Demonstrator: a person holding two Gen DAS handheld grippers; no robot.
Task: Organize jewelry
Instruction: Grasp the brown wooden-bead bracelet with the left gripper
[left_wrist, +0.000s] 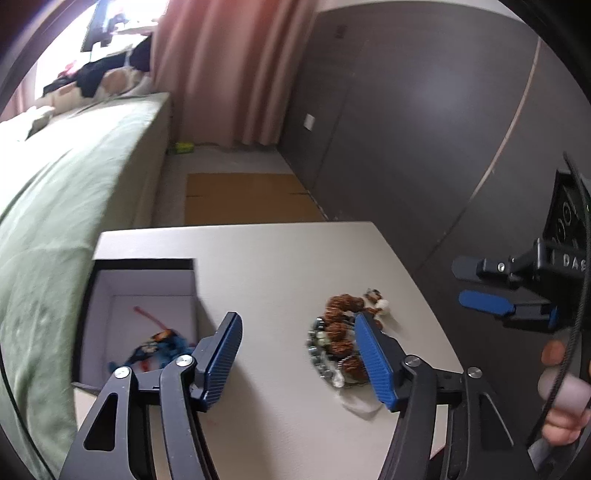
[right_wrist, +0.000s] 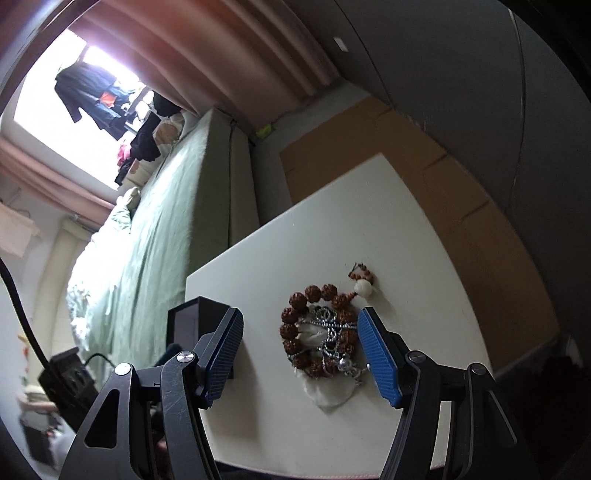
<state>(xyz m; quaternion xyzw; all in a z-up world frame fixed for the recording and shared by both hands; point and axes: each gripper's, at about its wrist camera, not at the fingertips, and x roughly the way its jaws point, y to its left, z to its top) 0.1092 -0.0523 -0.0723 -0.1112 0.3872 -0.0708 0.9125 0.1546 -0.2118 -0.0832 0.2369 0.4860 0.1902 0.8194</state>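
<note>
A brown bead bracelet (left_wrist: 340, 325) with a white bead lies on the white table (left_wrist: 273, 266), tangled with a silver chain (left_wrist: 321, 354). It also shows in the right wrist view (right_wrist: 314, 325), on a small white pouch (right_wrist: 327, 395). An open black box (left_wrist: 140, 295) at the table's left holds a blue item (left_wrist: 162, 347). My left gripper (left_wrist: 299, 354) is open and empty, hovering between box and jewelry. My right gripper (right_wrist: 301, 354) is open and empty just above the bracelet; it also shows in the left wrist view (left_wrist: 476, 284).
A bed with a green cover (left_wrist: 66, 199) runs along the left. Cardboard (left_wrist: 251, 199) lies on the floor beyond the table. A dark wall (left_wrist: 424, 129) stands on the right. The box shows in the right wrist view (right_wrist: 195, 325).
</note>
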